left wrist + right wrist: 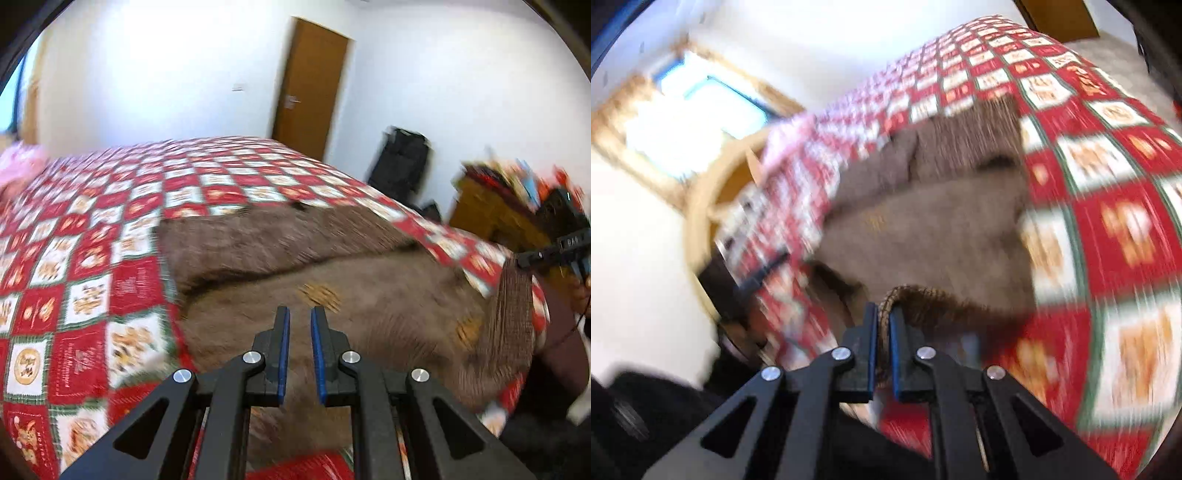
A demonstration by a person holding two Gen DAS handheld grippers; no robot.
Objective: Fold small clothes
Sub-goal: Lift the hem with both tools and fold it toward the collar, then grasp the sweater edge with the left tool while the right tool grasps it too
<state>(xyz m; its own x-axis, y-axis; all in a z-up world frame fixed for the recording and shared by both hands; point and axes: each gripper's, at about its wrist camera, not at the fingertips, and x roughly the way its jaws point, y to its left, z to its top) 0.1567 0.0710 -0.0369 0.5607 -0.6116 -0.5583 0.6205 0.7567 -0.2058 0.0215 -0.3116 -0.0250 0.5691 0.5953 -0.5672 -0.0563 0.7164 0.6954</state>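
Right tongs (882, 325): clenched on the ribbed hem of the brown knitted sweater (923, 229), lifted off the near edge of the red-and-white checked bedspread (1108, 177).
Left tongs (298, 325): released, hanging over the sweater's body, gripping nothing.
Sweater: spread mid-bedspread, one part already doubled over.
Your step: carry the hem across to the sweater's far edge, keep it taut, and pin the fold line with your left tongs.
Count: one sweater, one bedspread, two tongs.

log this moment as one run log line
step: folding | right gripper: shut on brown garment hem, lifted | left gripper: open, over garment | surface: checked quilt
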